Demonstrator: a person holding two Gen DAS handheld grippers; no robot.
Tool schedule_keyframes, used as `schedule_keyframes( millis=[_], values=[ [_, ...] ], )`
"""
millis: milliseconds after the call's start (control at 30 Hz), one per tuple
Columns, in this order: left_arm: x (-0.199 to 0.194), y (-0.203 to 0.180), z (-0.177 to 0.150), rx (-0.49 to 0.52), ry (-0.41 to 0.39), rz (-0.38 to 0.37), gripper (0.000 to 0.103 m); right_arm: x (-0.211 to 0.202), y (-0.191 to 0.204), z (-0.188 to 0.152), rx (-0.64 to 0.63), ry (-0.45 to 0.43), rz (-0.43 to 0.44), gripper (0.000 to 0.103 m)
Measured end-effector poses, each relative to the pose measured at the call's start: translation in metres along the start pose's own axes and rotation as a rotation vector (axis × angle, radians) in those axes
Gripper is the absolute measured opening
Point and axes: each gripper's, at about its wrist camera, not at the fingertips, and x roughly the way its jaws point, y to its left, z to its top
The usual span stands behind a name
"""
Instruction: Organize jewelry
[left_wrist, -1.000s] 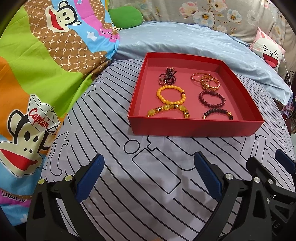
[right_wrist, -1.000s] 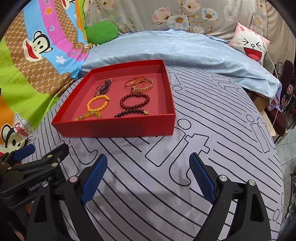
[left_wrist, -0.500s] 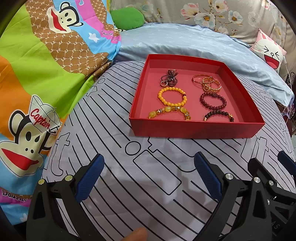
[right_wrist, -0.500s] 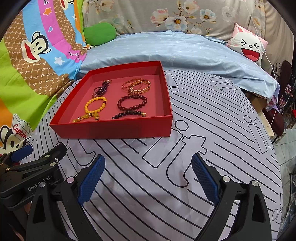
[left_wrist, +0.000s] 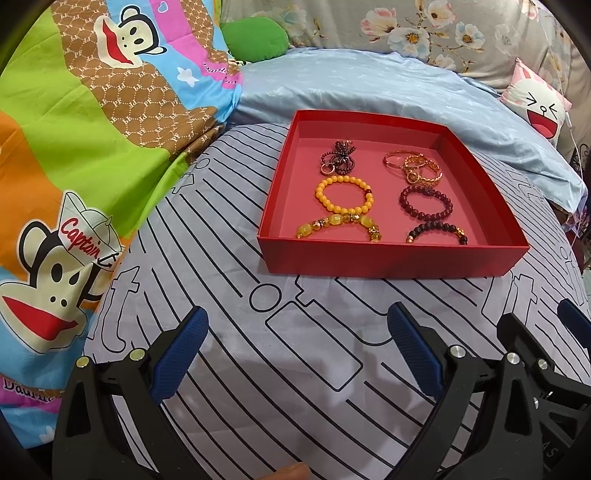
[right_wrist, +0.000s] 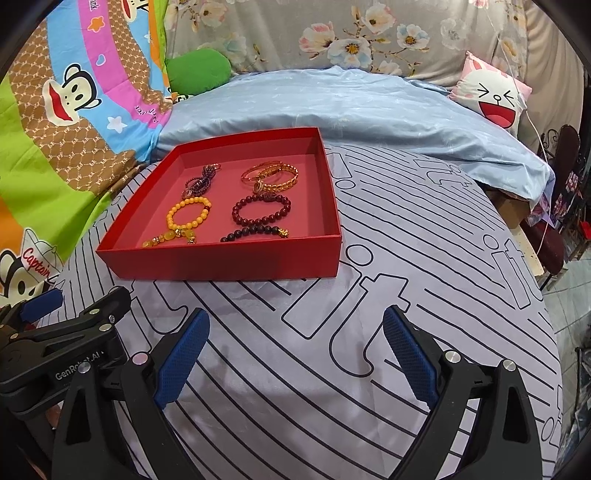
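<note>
both the left gripper (left_wrist: 295, 347) and right gripper (right_wrist: 295, 350) hang empty short of the red tray (left_wrist: 388, 254), the left's jaws wide, the right's opening. six bracelets (left_wrist: 343, 199) lie inside the tray. likely best to reach over the tray's near wall and pinch one bracelet only.

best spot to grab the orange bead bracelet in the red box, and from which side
Grip the orange bead bracelet on its far arc, coming straight down from above. It lies flat as an open ring on the red box floor, so one finger can drop inside the loop and one outside. Its near arc sits close against the yellow bracelet.
</note>
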Motion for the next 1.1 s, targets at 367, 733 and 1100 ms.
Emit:
schedule_keyframes(
  millis=[367,733,1100],
  values=[
    [0.0023,0.0009,-0.0013,-0.006,0.001,-0.005,0.093,0.0018,-0.0007,-0.0013,0.008,0.008,-0.002,0.096],
    [0.0049,0.0025,-0.0017,-0.009,0.008,0.000,0.093,0.0031,0.0008,-0.0029,0.009,0.014,0.000,0.096],
    [0.0049,0.0023,-0.0012,-0.007,0.008,0.003,0.093,0.0031,0.0008,-0.0029,0.011,0.015,0.000,0.096]
  ],
)
